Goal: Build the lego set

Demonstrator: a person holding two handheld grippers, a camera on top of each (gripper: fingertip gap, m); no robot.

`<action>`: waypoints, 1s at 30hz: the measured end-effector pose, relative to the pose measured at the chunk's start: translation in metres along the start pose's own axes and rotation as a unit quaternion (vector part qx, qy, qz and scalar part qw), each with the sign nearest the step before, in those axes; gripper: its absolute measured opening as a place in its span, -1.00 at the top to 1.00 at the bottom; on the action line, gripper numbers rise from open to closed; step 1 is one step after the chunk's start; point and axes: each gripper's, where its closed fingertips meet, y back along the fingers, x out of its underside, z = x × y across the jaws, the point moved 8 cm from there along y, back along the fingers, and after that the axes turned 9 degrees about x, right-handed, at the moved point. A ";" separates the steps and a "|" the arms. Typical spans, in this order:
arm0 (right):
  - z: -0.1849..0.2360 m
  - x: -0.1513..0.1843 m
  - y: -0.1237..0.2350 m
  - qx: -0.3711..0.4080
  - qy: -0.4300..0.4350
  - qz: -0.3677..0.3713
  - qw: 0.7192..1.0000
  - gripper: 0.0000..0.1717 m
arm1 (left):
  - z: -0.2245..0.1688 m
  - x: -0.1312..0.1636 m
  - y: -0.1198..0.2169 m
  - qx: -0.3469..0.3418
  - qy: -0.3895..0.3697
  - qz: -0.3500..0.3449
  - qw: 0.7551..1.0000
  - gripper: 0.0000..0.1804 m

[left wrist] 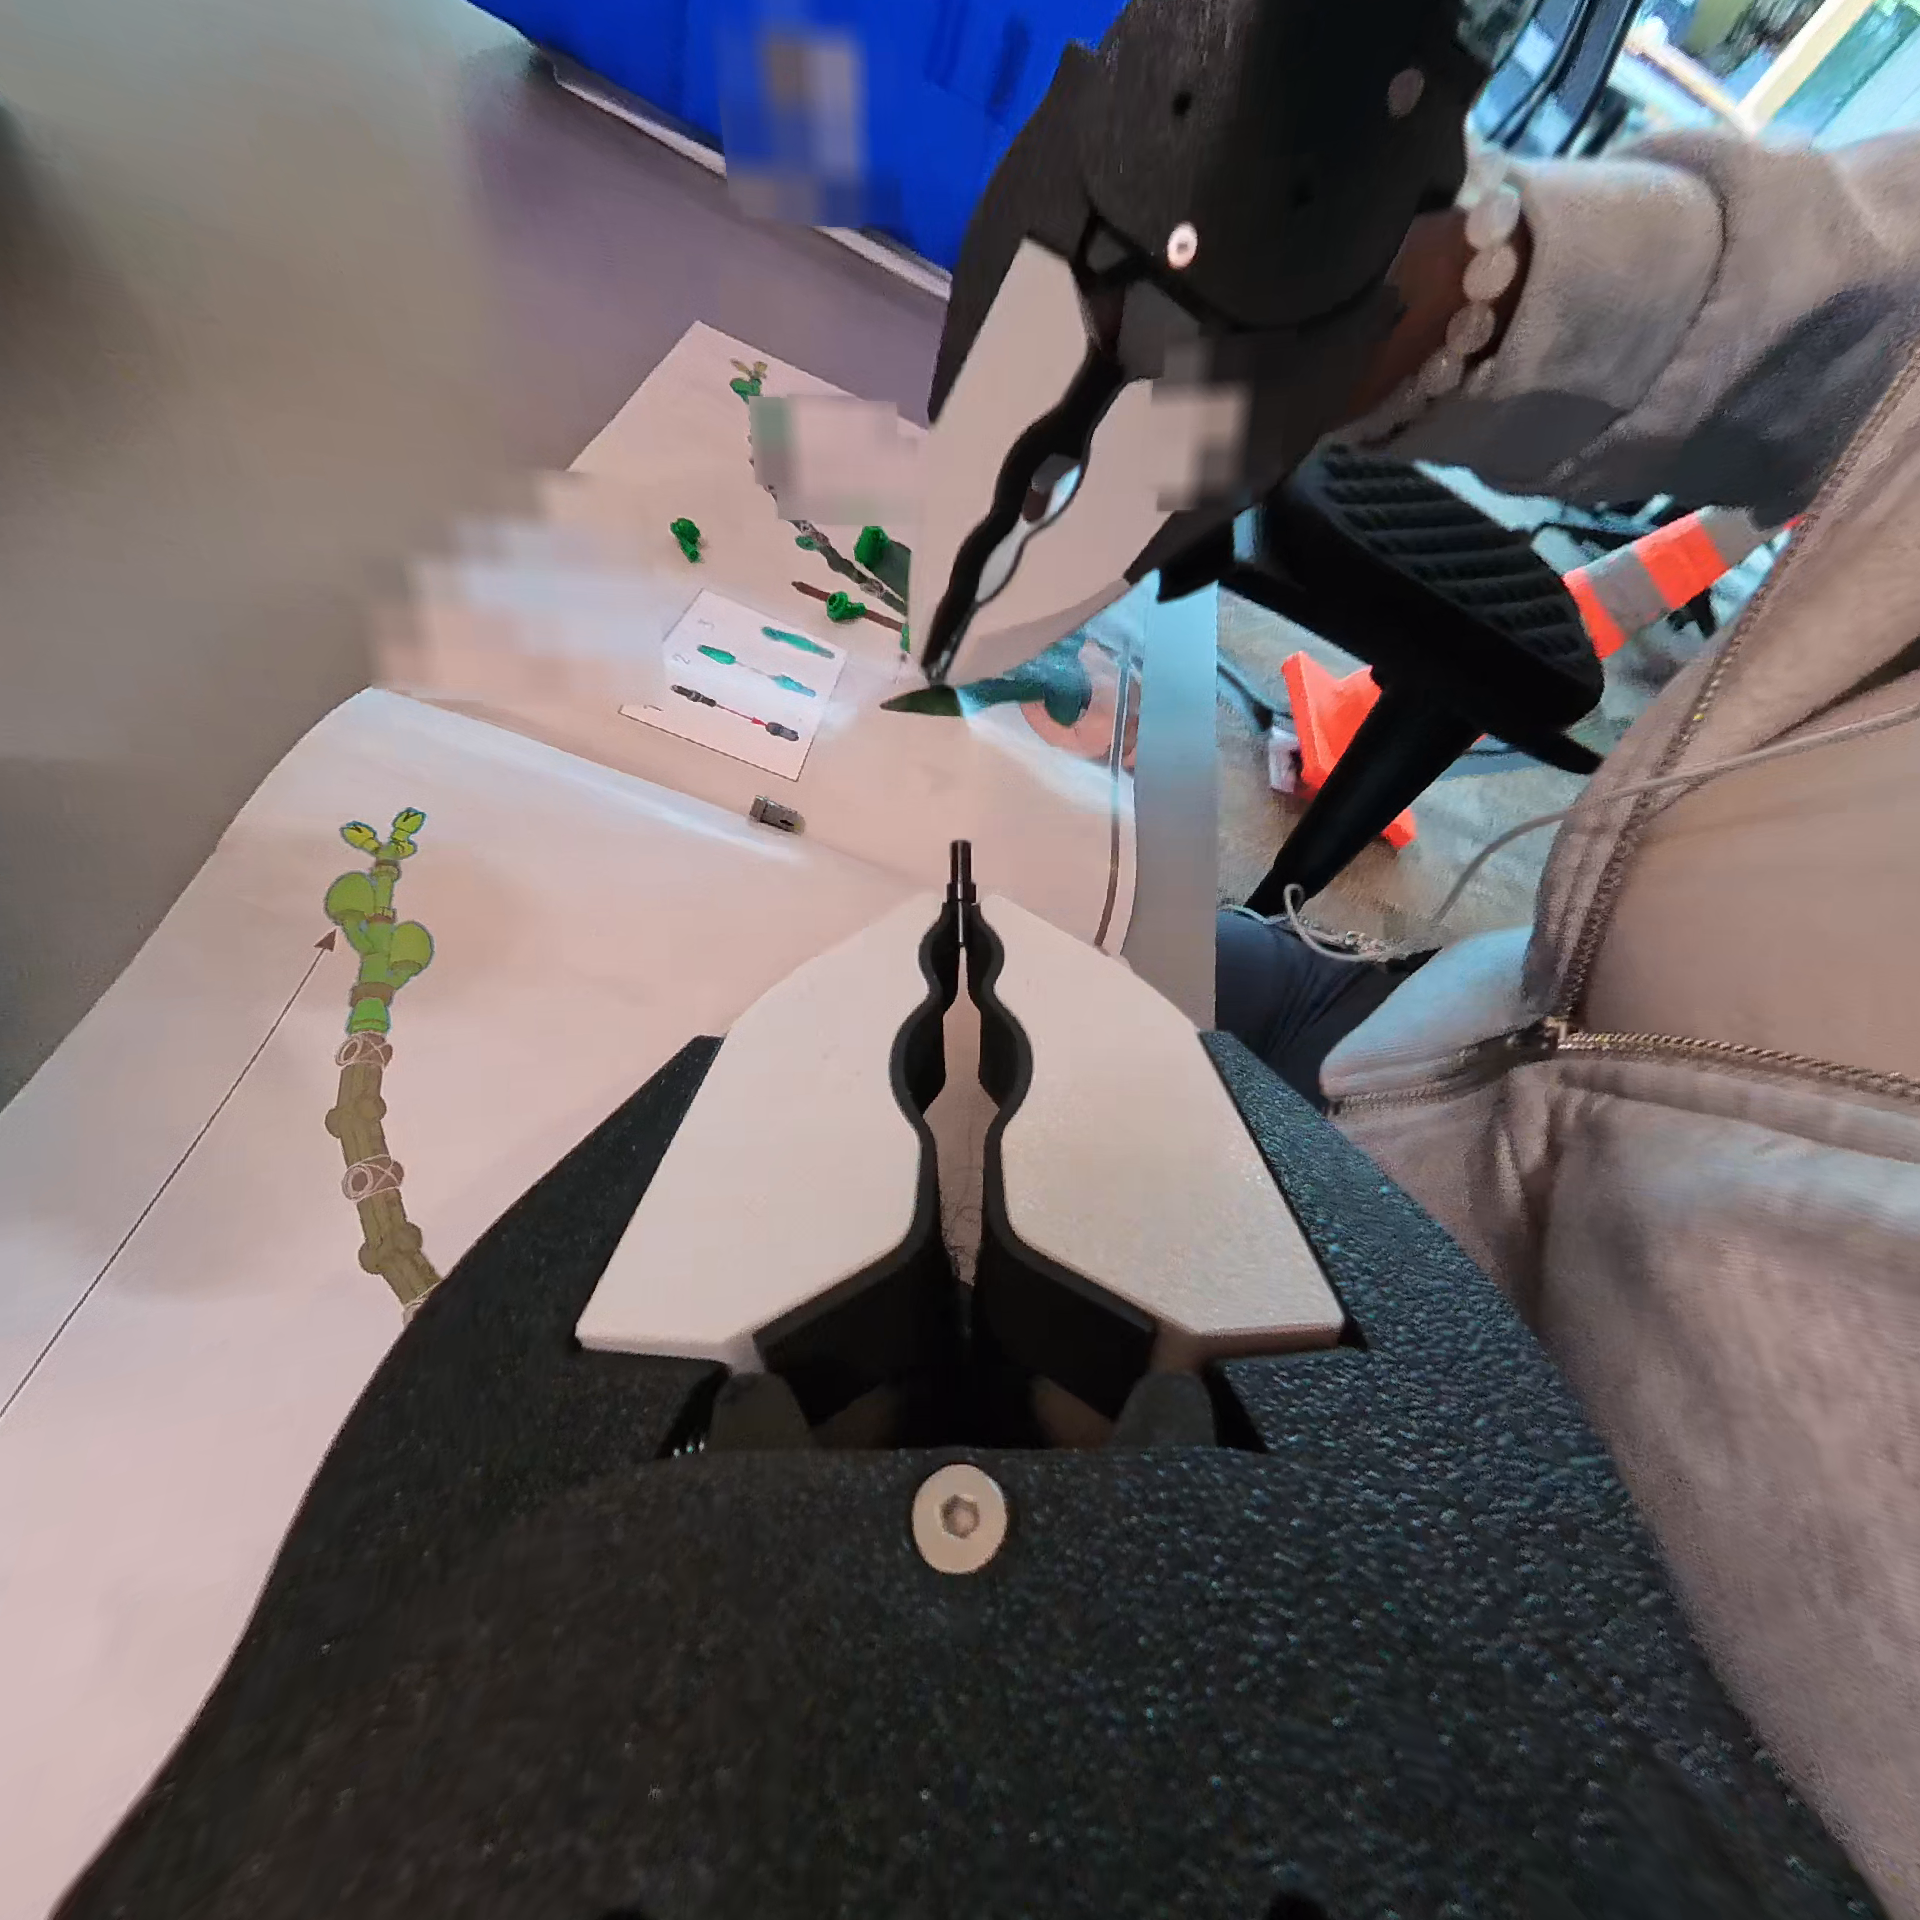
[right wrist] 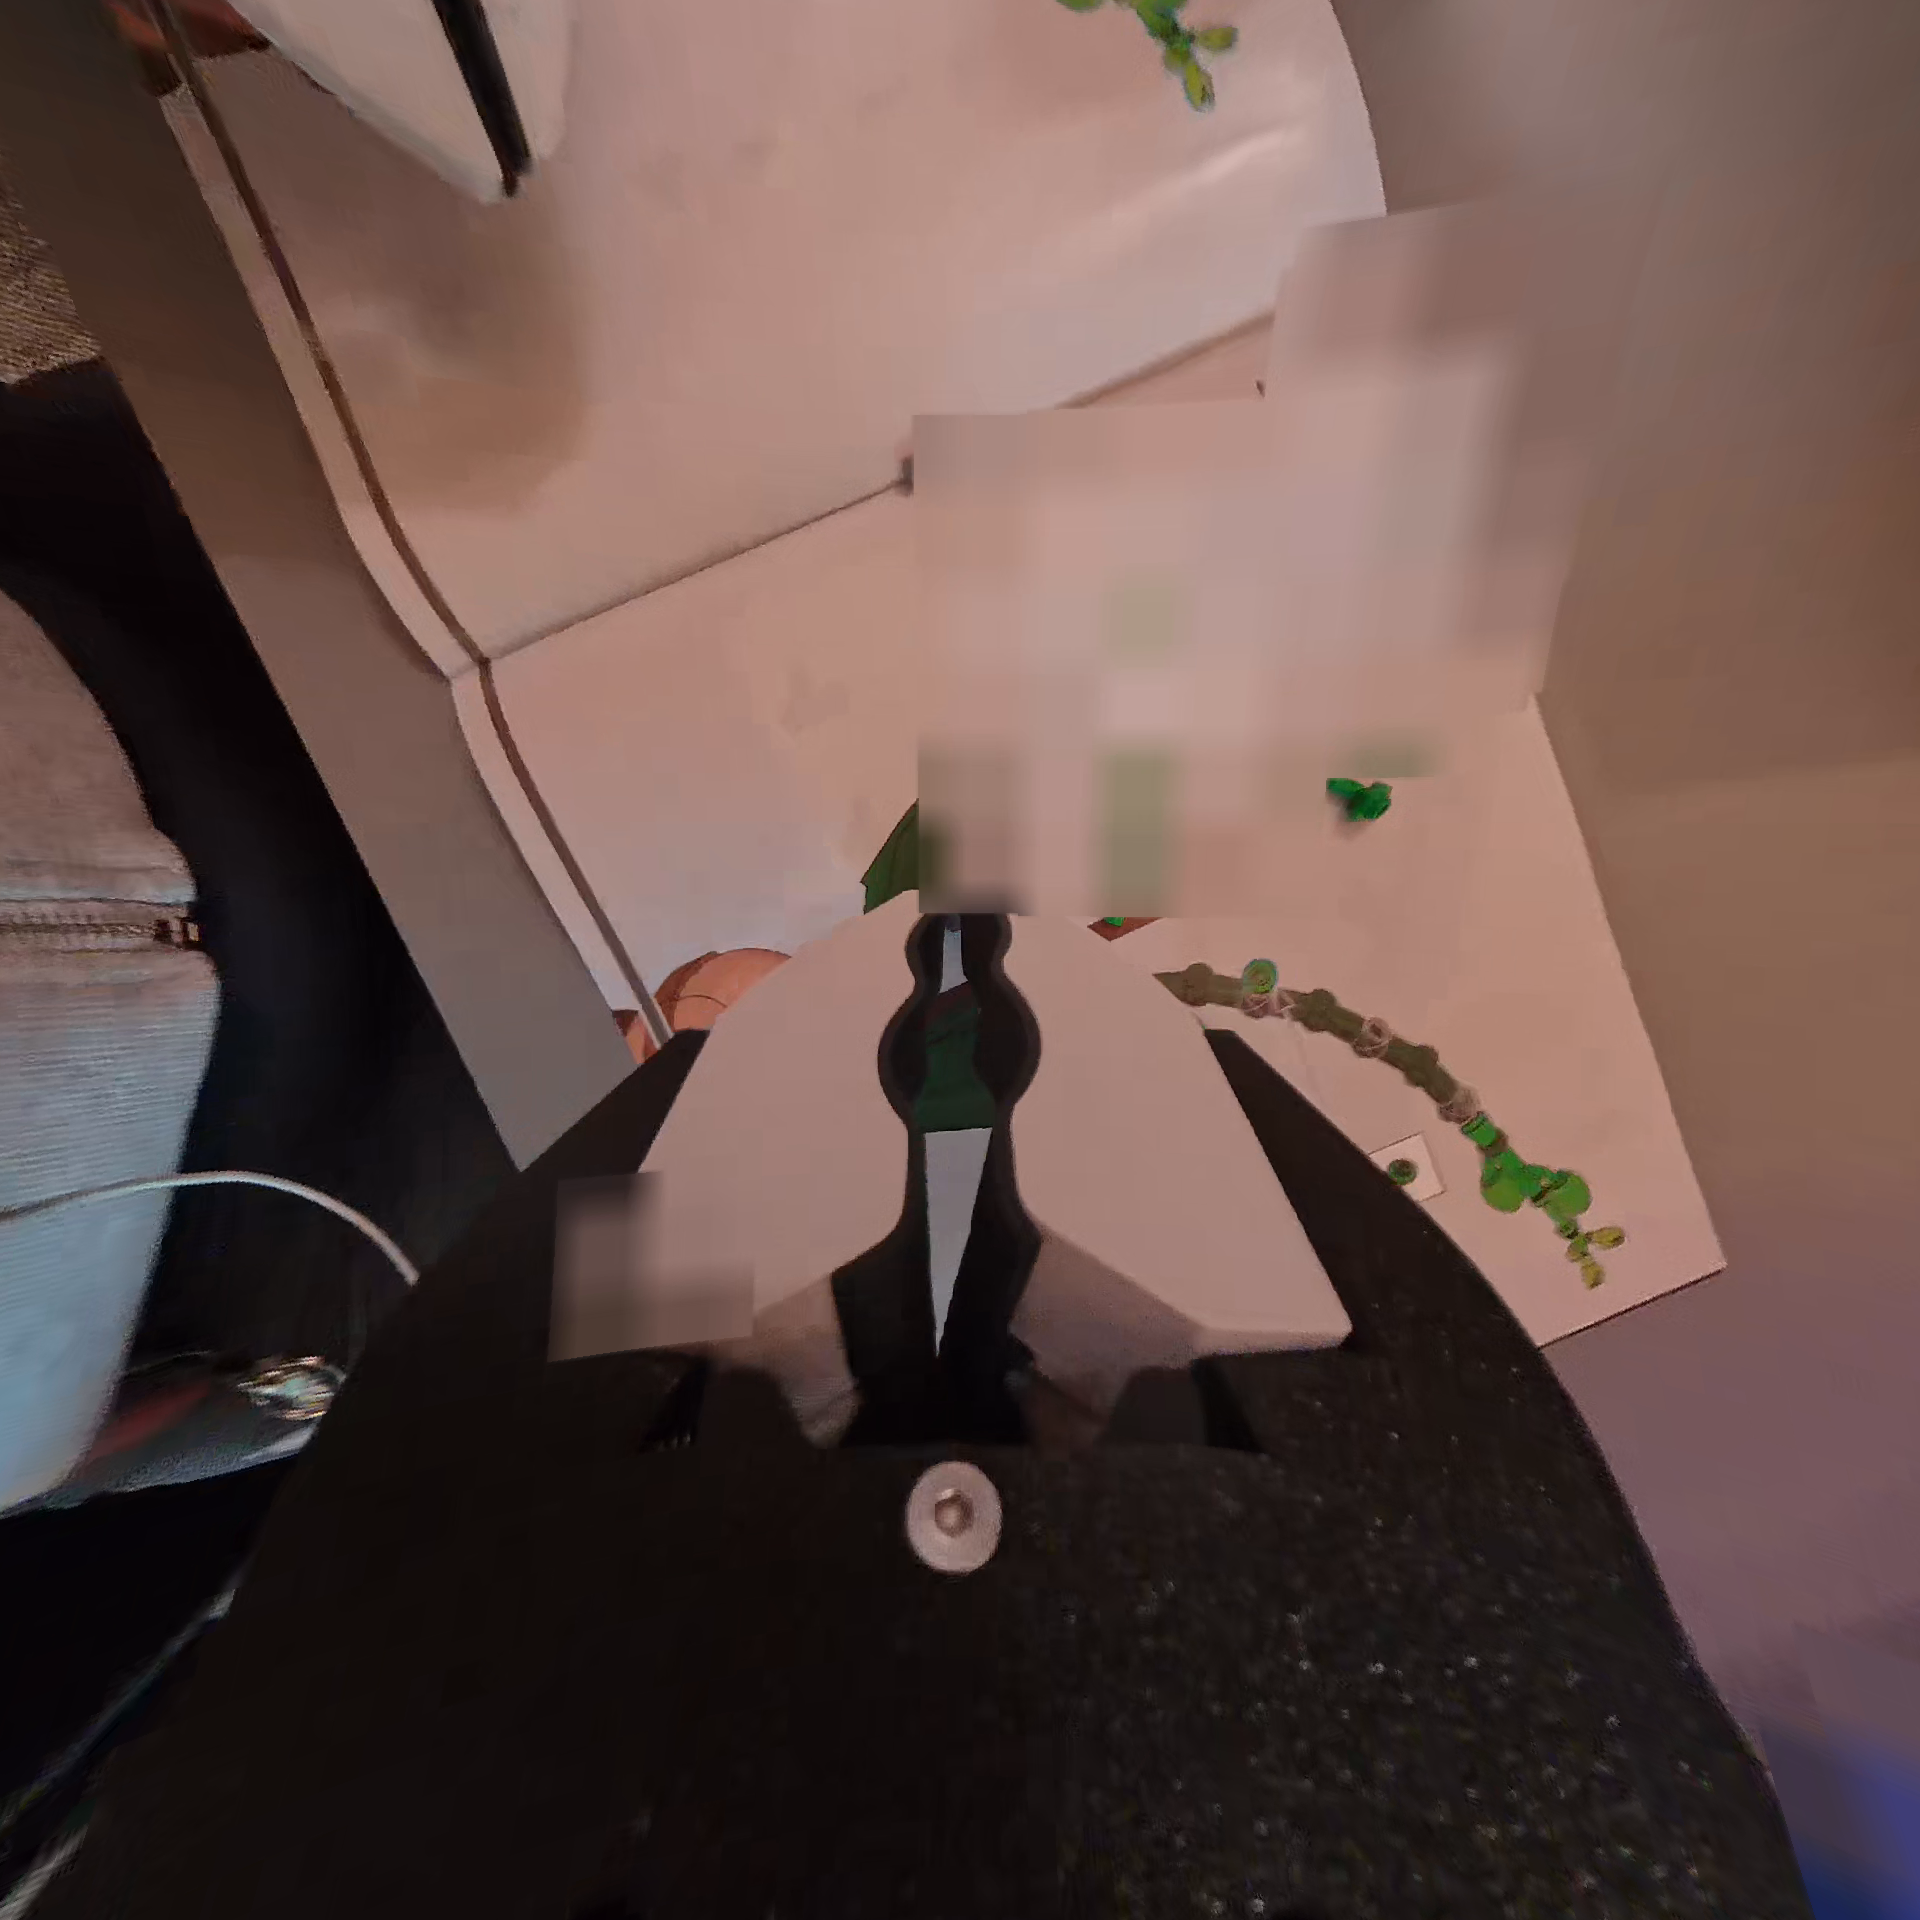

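We see the left tool [left wrist: 960, 914] closed on a small black pin [left wrist: 959, 871], its tip sticking out past the fingertips, held above an open instruction booklet [left wrist: 582, 935] on the counter [left wrist: 260, 312]. The right tool [left wrist: 940, 665] reaches down farther off, its tips pinched on a dark green leaf piece [left wrist: 925, 702] at the booklet's surface; in the right wrist view a blurred patch covers those tips, with the leaf's edge [right wrist: 896, 862] showing beside it. A small grey part [left wrist: 775, 815] lies on the page between the 2 tools. Beyond it, loose green pieces [left wrist: 686, 538] rest on the far page, near a printed panel of 3 rods [left wrist: 748, 681]. A drawn green and brown stem [left wrist: 376, 997] fills the near page left of the left tool. A person's beige sleeve [left wrist: 1662, 312] holds the right tool, and an orange cone [left wrist: 1340, 727] sits on the floor
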 end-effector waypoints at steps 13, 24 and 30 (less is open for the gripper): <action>0.060 -0.049 -0.013 0.151 0.339 -0.247 0.895 0.97 | 0.002 0.010 -0.020 -0.071 -0.015 0.117 0.990 1.00; 0.060 -0.049 -0.025 0.183 0.332 -0.242 0.893 0.97 | 0.003 0.011 -0.021 -0.088 -0.014 0.119 0.989 1.00; 0.066 -0.053 -0.026 0.208 0.326 -0.230 0.893 0.97 | 0.003 0.010 -0.022 -0.098 -0.011 0.117 0.988 1.00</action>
